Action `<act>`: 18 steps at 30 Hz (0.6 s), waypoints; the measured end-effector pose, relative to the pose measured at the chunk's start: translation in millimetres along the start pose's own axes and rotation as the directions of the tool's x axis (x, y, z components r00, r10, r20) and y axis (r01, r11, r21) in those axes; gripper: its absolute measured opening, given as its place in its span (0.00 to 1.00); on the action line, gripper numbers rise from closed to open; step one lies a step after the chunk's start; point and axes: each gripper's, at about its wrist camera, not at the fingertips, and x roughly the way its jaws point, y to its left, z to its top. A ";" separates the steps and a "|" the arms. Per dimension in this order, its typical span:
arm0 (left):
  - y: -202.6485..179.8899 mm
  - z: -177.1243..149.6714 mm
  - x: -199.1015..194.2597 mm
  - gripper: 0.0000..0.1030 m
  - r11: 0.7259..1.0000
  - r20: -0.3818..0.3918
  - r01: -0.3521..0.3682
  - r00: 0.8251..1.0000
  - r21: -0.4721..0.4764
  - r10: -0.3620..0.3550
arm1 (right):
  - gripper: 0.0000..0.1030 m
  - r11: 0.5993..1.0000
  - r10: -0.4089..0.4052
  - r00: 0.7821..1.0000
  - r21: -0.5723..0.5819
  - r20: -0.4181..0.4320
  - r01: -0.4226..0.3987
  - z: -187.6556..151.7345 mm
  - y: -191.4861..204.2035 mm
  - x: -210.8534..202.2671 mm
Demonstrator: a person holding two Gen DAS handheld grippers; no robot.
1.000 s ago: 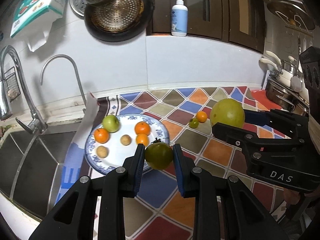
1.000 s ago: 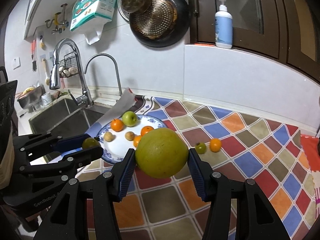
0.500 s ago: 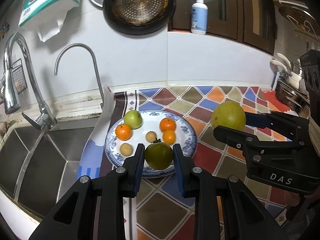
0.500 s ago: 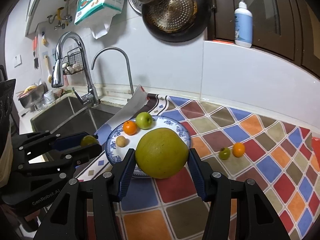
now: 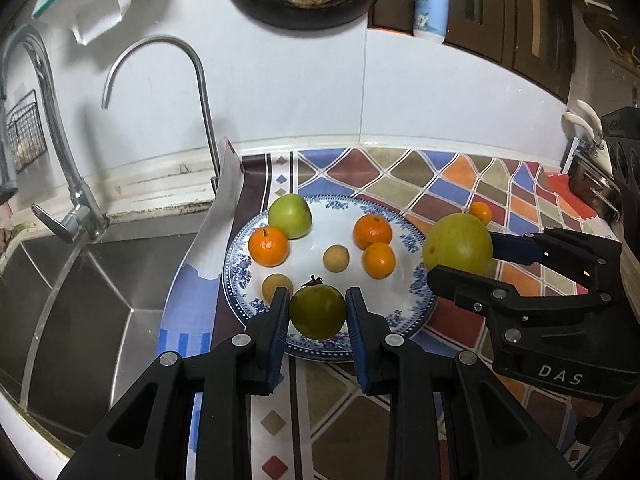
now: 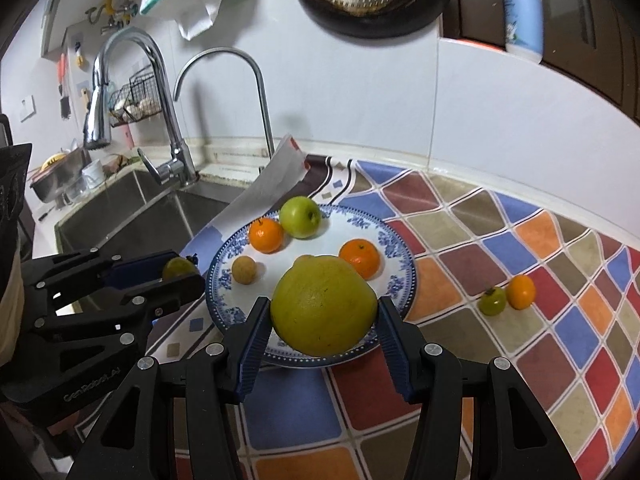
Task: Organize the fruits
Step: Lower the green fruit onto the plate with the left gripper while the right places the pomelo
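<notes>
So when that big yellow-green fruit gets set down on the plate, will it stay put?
Probably not by itself: the big yellow-green fruit is round, the plate glazed, so it may roll. It looks heavy and could nudge the nearest orange.

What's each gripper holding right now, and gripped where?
Left gripper: small dark-green fruit, pads pinching its two sides, stem up. Right gripper: large yellow-green fruit, pads on opposite flanks at its widest part. Both are over the plate.
</notes>
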 end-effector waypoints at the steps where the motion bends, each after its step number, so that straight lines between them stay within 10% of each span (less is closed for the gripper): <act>1: 0.7 0.5 3.8 0.28 1.000 -0.005 0.003 1.000 0.001 -0.003 | 0.52 1.000 0.001 1.000 -0.003 -0.008 -0.001 0.1 0.2 3.9; 18: 10.8 0.6 46.8 0.28 0.999 -0.081 0.032 0.996 -0.005 -0.032 | 0.52 0.999 0.040 0.993 0.002 -0.113 -0.040 -2.3 -2.7 54.1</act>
